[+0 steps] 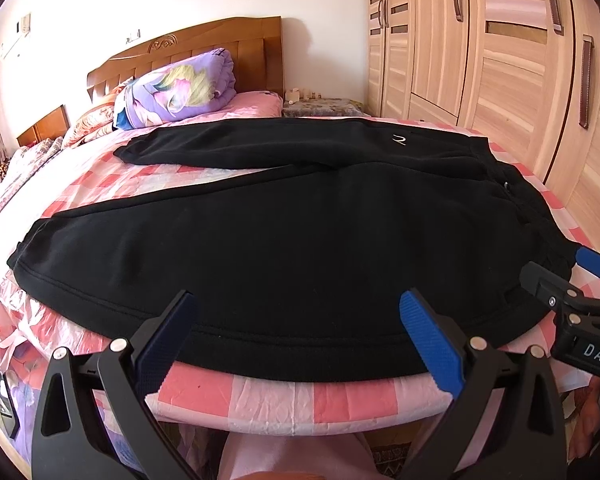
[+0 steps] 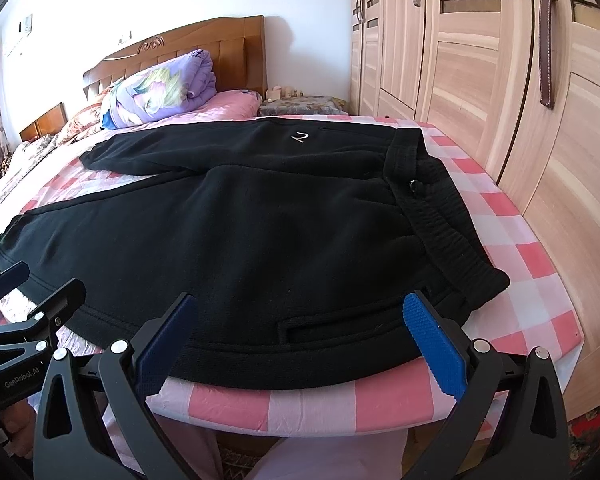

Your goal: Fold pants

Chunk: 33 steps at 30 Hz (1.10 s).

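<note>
Pink-and-white checked bedding [image 2: 512, 216] covers the bed whose near edge carries the black fleece jogging pants [image 2: 260, 232], laid flat and unfolded. Their long axis runs along that near edge: the ribbed elastic waistband [image 2: 440, 220] points toward the right corner by the pale wooden wardrobe [image 2: 500, 80], the cuffs toward the left. The farther leg angles away toward the carved wooden headboard [image 1: 204, 52], so the legs form a narrow V.

The left gripper [image 1: 296, 332] hovers over the near leg's outer seam, fingers spread wide and holding nothing. The right gripper [image 2: 300, 332] hovers by the hip pocket slit, likewise wide and empty.

The first fold probably lays one leg onto the other. To do it well, pinch both fabric layers at the seam, lift together, and carry across evenly so waistband and cuffs line up.
</note>
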Each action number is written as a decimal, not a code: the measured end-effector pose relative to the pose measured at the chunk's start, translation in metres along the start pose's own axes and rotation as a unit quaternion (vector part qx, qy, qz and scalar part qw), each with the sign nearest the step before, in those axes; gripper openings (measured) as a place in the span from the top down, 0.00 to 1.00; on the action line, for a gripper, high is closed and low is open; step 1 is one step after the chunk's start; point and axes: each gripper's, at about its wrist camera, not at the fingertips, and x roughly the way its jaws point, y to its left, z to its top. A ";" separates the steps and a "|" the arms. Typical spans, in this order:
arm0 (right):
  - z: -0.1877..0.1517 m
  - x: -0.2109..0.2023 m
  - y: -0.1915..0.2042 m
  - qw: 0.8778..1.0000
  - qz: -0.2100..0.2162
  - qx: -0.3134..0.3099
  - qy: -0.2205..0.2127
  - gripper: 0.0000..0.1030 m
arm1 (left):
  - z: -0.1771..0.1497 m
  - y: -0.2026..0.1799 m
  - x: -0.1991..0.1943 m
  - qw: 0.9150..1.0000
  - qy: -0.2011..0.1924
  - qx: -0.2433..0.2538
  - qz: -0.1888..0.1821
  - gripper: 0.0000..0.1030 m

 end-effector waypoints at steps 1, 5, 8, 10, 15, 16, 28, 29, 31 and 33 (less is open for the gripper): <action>0.000 0.000 0.000 1.000 0.000 0.000 0.000 0.04 | 0.000 0.000 0.000 1.000 0.000 0.000 0.000 0.01; -0.001 0.002 0.000 1.000 0.002 0.000 0.002 0.04 | -0.001 0.001 0.000 1.000 0.001 0.000 0.000 0.01; -0.002 0.002 -0.001 1.000 0.002 0.002 0.004 0.04 | -0.002 0.001 0.000 1.000 0.001 0.002 0.001 0.01; -0.002 0.001 -0.002 1.000 0.002 0.003 0.004 0.04 | -0.003 0.002 0.000 1.000 0.002 0.003 0.001 0.01; -0.003 0.003 -0.003 1.000 0.003 0.005 0.008 0.04 | -0.004 0.001 0.002 1.000 0.005 0.004 0.002 0.01; -0.003 0.003 -0.003 1.000 0.004 0.006 0.010 0.04 | -0.004 0.001 0.002 1.000 0.005 0.004 0.002 0.01; -0.004 0.005 -0.003 1.000 0.006 0.008 0.013 0.04 | -0.005 0.002 0.003 1.000 0.005 0.004 0.003 0.01; -0.004 0.005 -0.003 1.000 0.006 0.008 0.013 0.04 | -0.005 0.002 0.003 1.000 0.006 0.004 0.003 0.01; -0.004 0.005 -0.003 1.000 0.005 0.008 0.014 0.04 | -0.005 0.001 0.003 1.000 0.006 0.004 0.003 0.01; -0.004 0.005 -0.003 1.000 0.006 0.008 0.014 0.04 | -0.006 0.003 0.002 1.000 0.007 0.004 0.003 0.01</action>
